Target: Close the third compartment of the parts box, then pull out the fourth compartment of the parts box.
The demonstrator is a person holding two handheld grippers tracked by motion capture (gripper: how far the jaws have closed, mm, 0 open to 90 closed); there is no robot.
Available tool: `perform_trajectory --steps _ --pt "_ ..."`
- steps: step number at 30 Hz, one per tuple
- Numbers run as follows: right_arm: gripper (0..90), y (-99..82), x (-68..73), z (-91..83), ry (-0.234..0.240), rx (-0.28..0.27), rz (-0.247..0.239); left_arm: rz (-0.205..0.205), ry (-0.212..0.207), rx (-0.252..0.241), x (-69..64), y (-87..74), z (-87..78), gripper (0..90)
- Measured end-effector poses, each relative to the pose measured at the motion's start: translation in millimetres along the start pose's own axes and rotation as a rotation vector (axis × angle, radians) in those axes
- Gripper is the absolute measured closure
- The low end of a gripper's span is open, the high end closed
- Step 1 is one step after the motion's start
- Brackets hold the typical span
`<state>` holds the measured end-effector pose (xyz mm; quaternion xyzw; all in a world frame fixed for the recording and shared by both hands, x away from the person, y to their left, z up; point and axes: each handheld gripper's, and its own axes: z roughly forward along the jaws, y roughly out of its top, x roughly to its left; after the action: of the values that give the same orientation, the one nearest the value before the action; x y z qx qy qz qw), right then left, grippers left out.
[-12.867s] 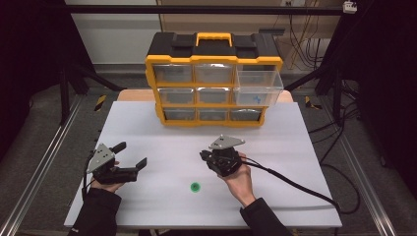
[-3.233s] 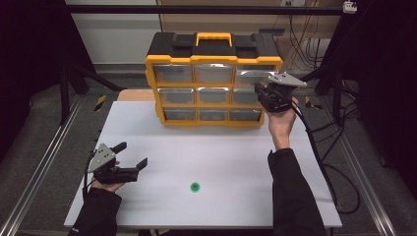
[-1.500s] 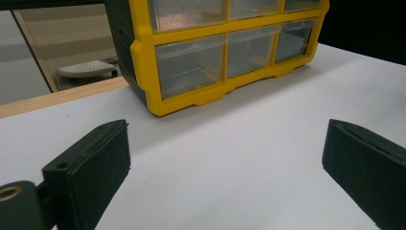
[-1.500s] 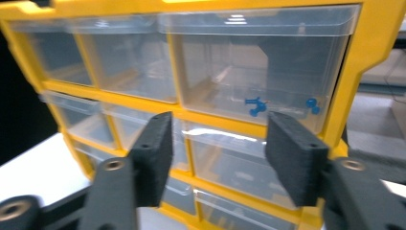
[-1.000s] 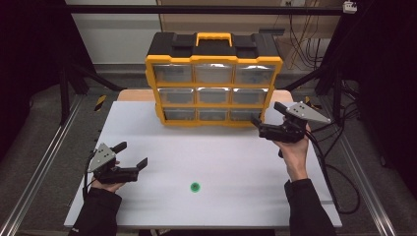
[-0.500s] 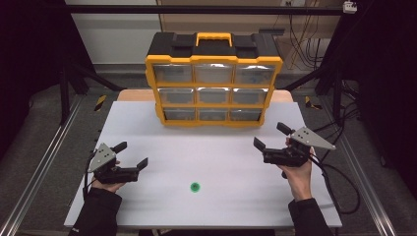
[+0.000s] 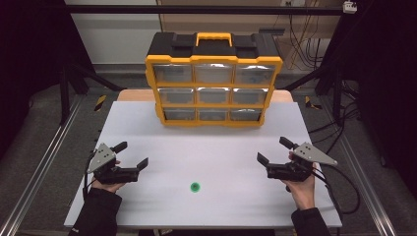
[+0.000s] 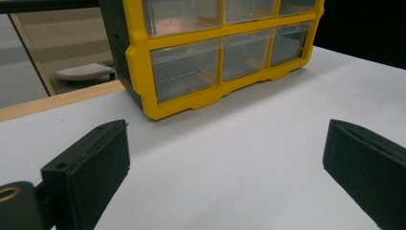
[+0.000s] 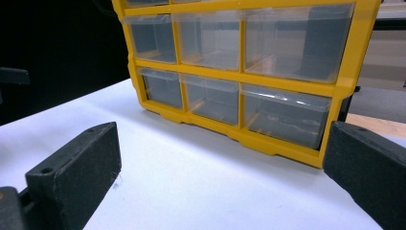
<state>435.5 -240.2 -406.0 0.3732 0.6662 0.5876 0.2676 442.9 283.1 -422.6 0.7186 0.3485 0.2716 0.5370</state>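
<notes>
The yellow drawer box (image 7: pixel 213 81) stood at the far middle of the white table (image 7: pixel 147 128). It had a black top with a yellow handle (image 7: pixel 213 38) and nine clear drawers in three rows, and all the drawers were pushed in. A small green dot (image 7: pixel 195 186) lay on the table near the front, well apart from the box.

The right gripper (image 7: pixel 276 156) was held low over the table on the right side, well apart from the box. Its jaws were spread wide with nothing between them. In the right gripper view the box (image 9: pixel 249 72) showed between the two black jaws, with its bottom row of drawers nearest.

The left gripper (image 7: pixel 131 155) was held on the left side of the table, also far from the box. Its jaws were spread wide too, and they held nothing. In the left gripper view the corner of the box (image 8: pixel 210 57) showed beyond the jaws.
</notes>
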Motion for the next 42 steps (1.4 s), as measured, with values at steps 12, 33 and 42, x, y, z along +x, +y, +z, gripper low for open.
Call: perform_trajectory --steps 12,33,42 --pt "0.0 -11.3 -0.8 -0.6 0.004 0.024 -0.003 0.022 -0.018 -0.003 -7.1 4.6 2.1 1.2" --pt "0.0 -16.3 3.5 1.4 0.045 0.039 -0.017 0.214 -0.063 0.005 -23.7 48.6 23.3 1.3" --pt "0.0 -17.1 4.0 1.5 0.057 0.043 -0.027 0.283 -0.073 0.028 -27.7 69.7 34.8 1.4"
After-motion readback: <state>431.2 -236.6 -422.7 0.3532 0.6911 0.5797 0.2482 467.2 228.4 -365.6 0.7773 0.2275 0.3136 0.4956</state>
